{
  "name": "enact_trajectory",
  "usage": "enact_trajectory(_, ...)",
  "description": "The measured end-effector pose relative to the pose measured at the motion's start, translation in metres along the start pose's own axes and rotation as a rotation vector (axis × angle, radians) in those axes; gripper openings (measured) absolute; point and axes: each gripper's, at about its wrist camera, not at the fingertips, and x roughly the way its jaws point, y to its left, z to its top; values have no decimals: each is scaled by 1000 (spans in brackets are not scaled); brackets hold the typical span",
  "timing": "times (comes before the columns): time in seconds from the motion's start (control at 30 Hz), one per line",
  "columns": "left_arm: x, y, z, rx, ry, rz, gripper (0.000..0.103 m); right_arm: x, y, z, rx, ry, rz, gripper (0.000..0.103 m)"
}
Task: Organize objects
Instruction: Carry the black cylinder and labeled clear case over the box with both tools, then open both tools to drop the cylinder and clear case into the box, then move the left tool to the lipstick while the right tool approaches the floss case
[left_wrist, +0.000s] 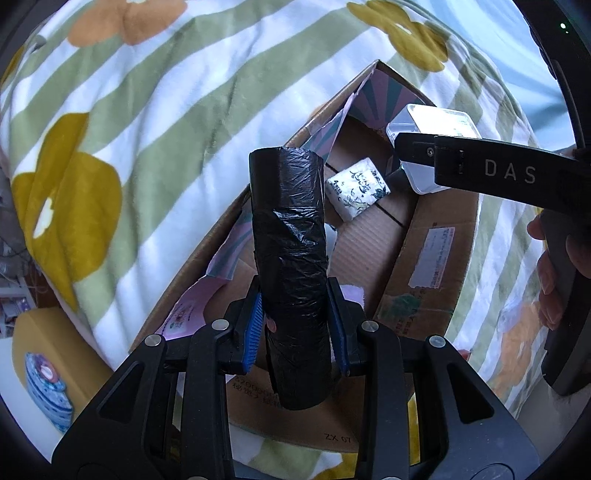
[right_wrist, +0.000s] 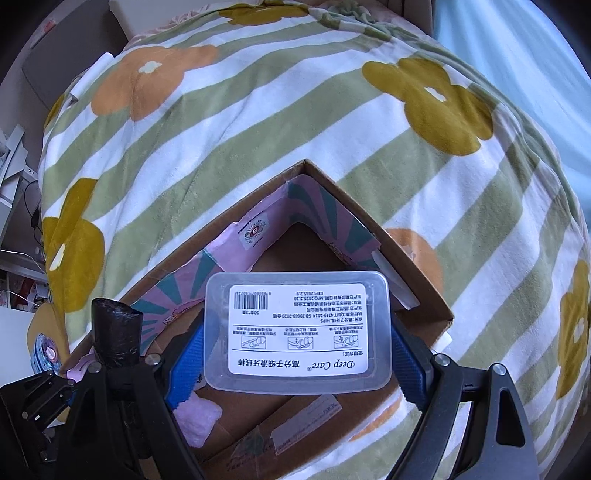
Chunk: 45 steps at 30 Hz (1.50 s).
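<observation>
Black crinkled plastic wraps the roll of bin bags (left_wrist: 291, 266) that the left hand-held gripper (left_wrist: 297, 325) has clamped between its blue pads (left_wrist: 254, 332), jaws closed in on the roll's lower half; the roll stands up along the fingers, slightly tilted, over the open cardboard box (left_wrist: 424, 236). Beyond the roll's tip, on the box floor, lies a small white packet printed with dark characters (left_wrist: 357, 188). Just behind the left gripper's right finger a bit of pale pink fabric (left_wrist: 351, 291) shows inside the box. Further ahead and to the right, the right hand-held gripper (right_wrist: 297, 354) comes in from the side, a person's fingers (left_wrist: 550, 273) wrapped around its handle at the frame's edge.

In the right wrist view, that gripper's jaws stand wide and press on the short ends of a clear plastic box with a white "Deep Care" label (right_wrist: 297, 326), held flat above the cardboard box's interior. The far corner of the cardboard box (right_wrist: 306, 166), lined with pink and teal printed paper, points away from the gripper. To its left the black roll rises in the other gripper. The cardboard box rests on a bed blanket (right_wrist: 258, 122) striped green and white with mustard and orange flowers.
</observation>
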Motion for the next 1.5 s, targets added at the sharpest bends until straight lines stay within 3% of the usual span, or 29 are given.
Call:
enact_trajectory(0.4, 17, -11, 4, 7, 35, 10, 29, 18, -6, 6, -20, 30, 34, 85)
enact_trajectory(0.53, 11, -17, 2, 34, 5, 30, 30, 21, -6, 9, -17, 59, 31, 85)
enact_trajectory(0.57, 9, -20, 2, 48, -3, 32, 36, 22, -7, 9, -13, 65, 29, 86)
enact_trajectory(0.63, 5, -25, 2, 78, -11, 47, 95, 22, -7, 6, -11, 46, 17, 99)
enact_trajectory(0.67, 3, -26, 2, 89, -29, 54, 103, 21, -8, 5, -8, 33, 20, 103)
enact_trajectory(1.17, -3, -15, -6, 51, -31, 22, 103, 4, -5, -4, 5, 14, 0, 103)
enact_trajectory(1.5, -36, -26, -8, 84, -52, 7, 103, -48, -11, -29, 54, -15, -4, 103)
